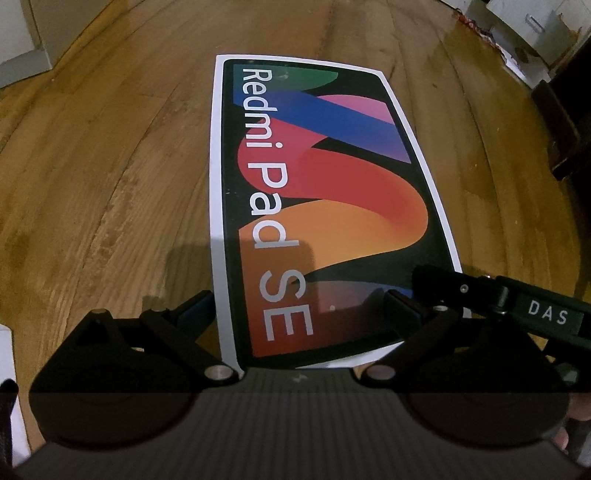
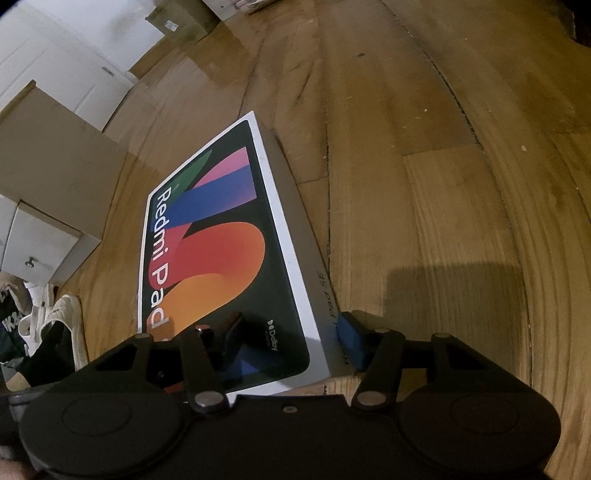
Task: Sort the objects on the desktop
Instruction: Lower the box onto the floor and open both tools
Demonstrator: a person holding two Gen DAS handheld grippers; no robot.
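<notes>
A flat Redmi Pad SE box (image 1: 317,199) with a colourful printed lid lies on the wooden floor. My left gripper (image 1: 299,314) is open, one finger on each side of the box's near end. In the right wrist view the same box (image 2: 221,258) shows at an angle. My right gripper (image 2: 288,339) straddles its near right corner, one finger over the lid and the blue-padded finger (image 2: 352,338) against the box's side. The right gripper's arm (image 1: 517,306) shows at the right of the left wrist view. I cannot tell whether the right jaws press the box.
Wooden floorboards (image 2: 443,184) surround the box. Cardboard boxes (image 2: 48,166) and white drawers (image 2: 40,247) stand at the left, with shoes and clothes (image 2: 48,332) below them. White furniture (image 1: 535,33) and a dark object (image 1: 569,122) stand at the far right.
</notes>
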